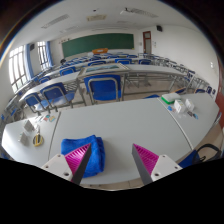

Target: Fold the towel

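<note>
Towel (82,152), blue, lies bunched on the near left part of the white counter (130,125), partly behind the left finger of the gripper (115,160). Its folds are rumpled; no edge lies flat. Gripper open: the two fingers stand well apart, pink pads (146,158) facing inward, bare counter between them. Left pad overlaps the towel's near right edge in view; whether it touches cannot be told. Right finger is clear of the towel.

Counter surface: white, smooth, curved by the wide lens. Far right on it, a few small pale objects (178,104), too small to identify. Far left, another small item (37,139), also unclear.

Room: a classroom. Rows of desks with blue chairs (102,89) fill the space beyond the counter. A green chalkboard (98,43) spans the far wall, with a door (146,43) to its right. Windows (18,68) along the left wall let in daylight. Ceiling light panels (96,17) overhead.
</note>
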Tool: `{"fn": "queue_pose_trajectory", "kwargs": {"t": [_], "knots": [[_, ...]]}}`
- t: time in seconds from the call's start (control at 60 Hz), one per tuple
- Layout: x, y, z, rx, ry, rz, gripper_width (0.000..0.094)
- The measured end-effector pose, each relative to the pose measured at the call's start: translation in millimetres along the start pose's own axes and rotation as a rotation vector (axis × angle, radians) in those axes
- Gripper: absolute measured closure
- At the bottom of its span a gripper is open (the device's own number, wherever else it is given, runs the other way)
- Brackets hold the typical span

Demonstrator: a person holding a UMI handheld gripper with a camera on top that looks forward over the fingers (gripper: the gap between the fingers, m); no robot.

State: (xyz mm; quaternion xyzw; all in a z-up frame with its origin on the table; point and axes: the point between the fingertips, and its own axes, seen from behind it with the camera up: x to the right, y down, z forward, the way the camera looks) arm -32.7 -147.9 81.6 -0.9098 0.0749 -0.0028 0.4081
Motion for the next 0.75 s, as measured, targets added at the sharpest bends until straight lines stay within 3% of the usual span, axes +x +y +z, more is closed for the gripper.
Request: {"fn": "queue_pose_trajectory", "kwargs": {"t": [0.333,0.75], "knots": [[-63,-36,-139,0.121,0.031,-0.139,0.0080],[-113,8,-281,0.158,0.069,-0.170,0.0081]]}}
